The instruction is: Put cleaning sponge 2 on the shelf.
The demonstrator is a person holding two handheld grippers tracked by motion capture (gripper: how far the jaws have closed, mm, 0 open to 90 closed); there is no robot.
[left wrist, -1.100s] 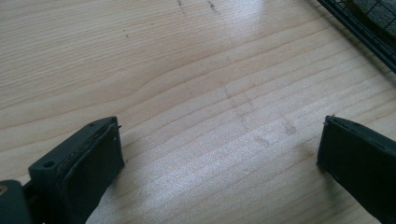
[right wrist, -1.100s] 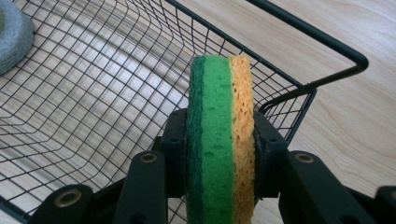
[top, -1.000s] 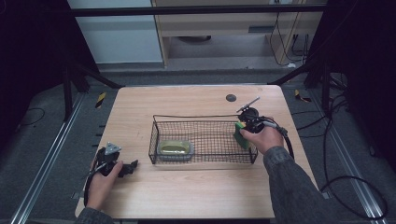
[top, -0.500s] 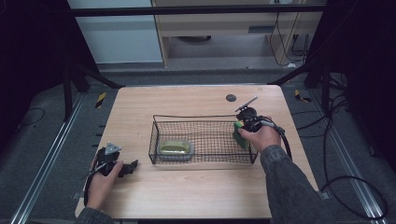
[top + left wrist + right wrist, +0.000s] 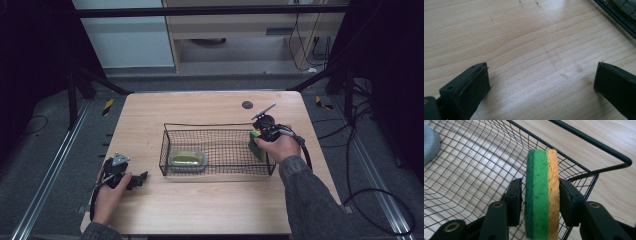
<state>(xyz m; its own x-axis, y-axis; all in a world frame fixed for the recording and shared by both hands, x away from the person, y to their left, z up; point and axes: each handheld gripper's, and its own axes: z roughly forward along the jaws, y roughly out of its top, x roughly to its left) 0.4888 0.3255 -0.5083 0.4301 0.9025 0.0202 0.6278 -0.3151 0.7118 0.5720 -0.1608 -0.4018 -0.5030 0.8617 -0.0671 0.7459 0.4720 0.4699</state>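
A sponge point(image 5: 541, 195), green on one face and yellow on the other, stands on edge inside the right end of a black wire basket point(image 5: 215, 125). My right gripper point(image 5: 540, 185) straddles it; its jaws have just been opening. A thin gap shows at the green face, while the other pad lies against the yellow face. From above, the sponge point(image 5: 257, 144) sits under my right gripper point(image 5: 259, 139). My left gripper point(image 5: 140, 179) rests on the table's front left, and its jaws point(image 5: 541, 75) stand wide open over bare wood.
A pale oval dish with an olive top point(image 5: 187, 159) lies in the basket's left half. A small dark disc point(image 5: 247, 104) sits on the wooden table point(image 5: 200, 210) behind the basket. The basket's rim point(image 5: 599, 145) rises right of the sponge.
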